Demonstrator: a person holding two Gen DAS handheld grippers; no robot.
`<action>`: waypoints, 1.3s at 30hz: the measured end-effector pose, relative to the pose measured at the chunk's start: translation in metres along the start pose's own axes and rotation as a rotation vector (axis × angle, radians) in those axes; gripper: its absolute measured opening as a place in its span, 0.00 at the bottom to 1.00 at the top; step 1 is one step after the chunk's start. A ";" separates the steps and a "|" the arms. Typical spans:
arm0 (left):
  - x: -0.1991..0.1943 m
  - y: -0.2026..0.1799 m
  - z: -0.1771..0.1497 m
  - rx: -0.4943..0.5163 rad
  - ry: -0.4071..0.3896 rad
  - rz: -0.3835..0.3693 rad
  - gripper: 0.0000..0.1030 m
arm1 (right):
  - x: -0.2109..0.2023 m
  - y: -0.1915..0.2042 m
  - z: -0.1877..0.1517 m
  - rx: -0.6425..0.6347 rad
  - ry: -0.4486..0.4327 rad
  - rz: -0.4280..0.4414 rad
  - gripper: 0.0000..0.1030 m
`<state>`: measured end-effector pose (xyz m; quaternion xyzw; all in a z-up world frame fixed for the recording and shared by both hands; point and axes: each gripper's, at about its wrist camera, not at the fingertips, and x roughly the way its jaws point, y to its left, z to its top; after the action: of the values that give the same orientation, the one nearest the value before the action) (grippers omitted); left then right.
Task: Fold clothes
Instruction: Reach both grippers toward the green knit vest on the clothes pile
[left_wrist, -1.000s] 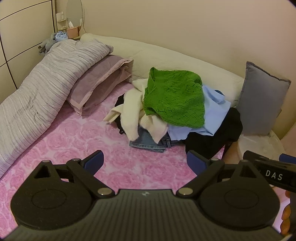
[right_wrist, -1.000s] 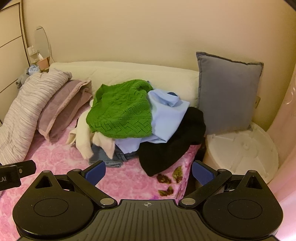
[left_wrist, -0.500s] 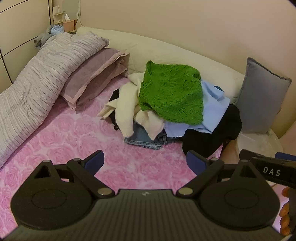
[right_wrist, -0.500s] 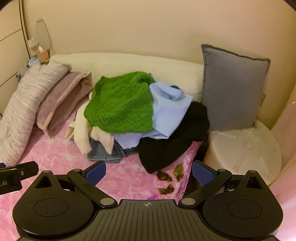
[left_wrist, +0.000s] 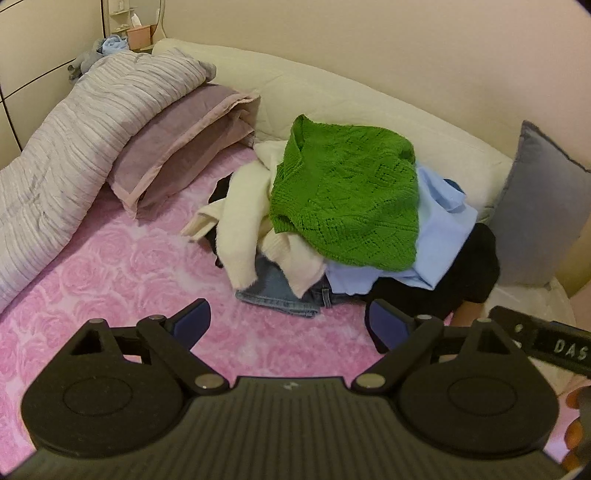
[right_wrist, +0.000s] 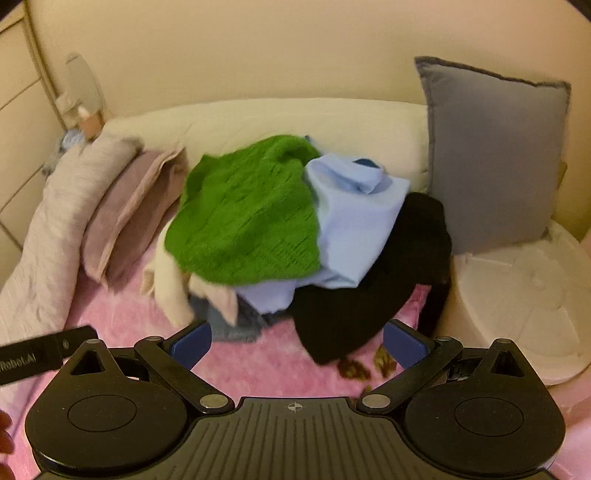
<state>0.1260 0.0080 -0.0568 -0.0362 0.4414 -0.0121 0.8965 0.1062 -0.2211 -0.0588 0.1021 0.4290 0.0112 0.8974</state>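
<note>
The clothes pile (left_wrist: 332, 221) lies at twelve o'clock of both spread, empty hand-held grippers, left (left_wrist: 288, 325) closing slightly, right (right_wrist: 297, 341)

A heap of clothes (left_wrist: 332, 221) is piled on the bed (left_wrist: 110, 280), with a knit sweater (left_wrist: 347, 199) on top (jeans (left_wrist: 280, 291) at the bottom). Pillows (left_wrist: 177, 147) are stacked left; a cushion (right_wrist: 495, 158) is propped right.

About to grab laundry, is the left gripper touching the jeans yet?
Apart. The left wrist view shows pink bedspread between the closing, empty left gripper and the jeans.
</note>
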 end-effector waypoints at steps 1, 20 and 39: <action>0.008 -0.001 0.003 -0.001 0.011 -0.001 0.86 | 0.007 -0.003 0.003 0.004 0.010 -0.009 0.99; 0.132 0.005 0.059 -0.164 0.112 -0.083 0.80 | 0.140 -0.030 0.069 -0.029 0.197 0.072 0.84; 0.264 0.029 0.094 -0.399 0.181 -0.160 0.61 | 0.276 -0.040 0.108 0.137 0.163 0.199 0.84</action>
<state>0.3615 0.0280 -0.2108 -0.2461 0.5096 0.0012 0.8245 0.3612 -0.2490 -0.2130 0.2038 0.4882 0.0789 0.8449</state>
